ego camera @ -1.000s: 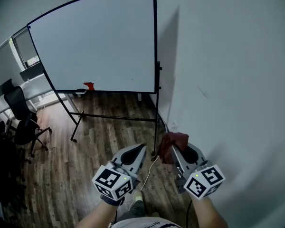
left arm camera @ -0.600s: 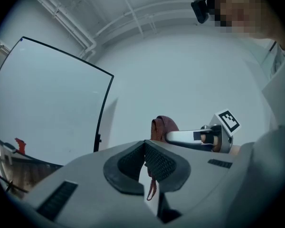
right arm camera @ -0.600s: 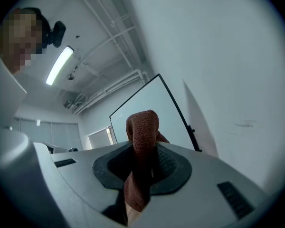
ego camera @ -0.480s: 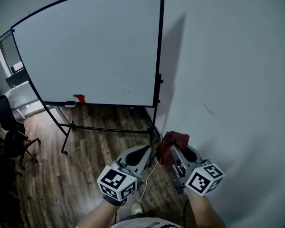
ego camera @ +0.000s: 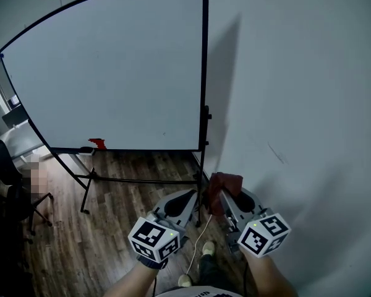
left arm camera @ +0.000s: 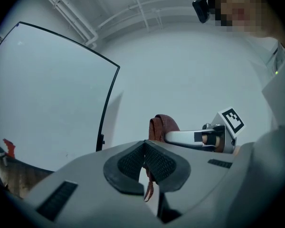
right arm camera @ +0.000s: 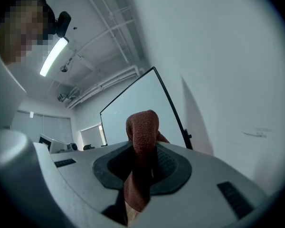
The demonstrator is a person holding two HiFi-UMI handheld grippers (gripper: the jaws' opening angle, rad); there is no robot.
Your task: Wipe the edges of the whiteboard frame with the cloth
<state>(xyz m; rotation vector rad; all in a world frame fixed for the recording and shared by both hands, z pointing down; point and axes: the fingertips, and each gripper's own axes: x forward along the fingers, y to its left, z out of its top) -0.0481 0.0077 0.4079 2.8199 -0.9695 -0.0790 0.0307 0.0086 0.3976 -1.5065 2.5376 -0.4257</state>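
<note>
Right gripper (ego camera: 221, 195): clamped on rust-red terry cloth (ego camera: 226, 182)
Left gripper (ego camera: 189, 196): jaws pressed together
Black-framed whiteboard (ego camera: 204, 73): ahead, apart from cloth

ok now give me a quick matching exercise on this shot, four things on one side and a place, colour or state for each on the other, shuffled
Things
1. cloth
2. whiteboard frame
3. small red item
4. left hand-held gripper

Place, colour or state
a. black
b. at the board's bottom edge, towards its left end
c. clamped in the right hand-held gripper
d. jaws together

Pairs: 1-c, 2-a, 3-b, 4-d
</note>
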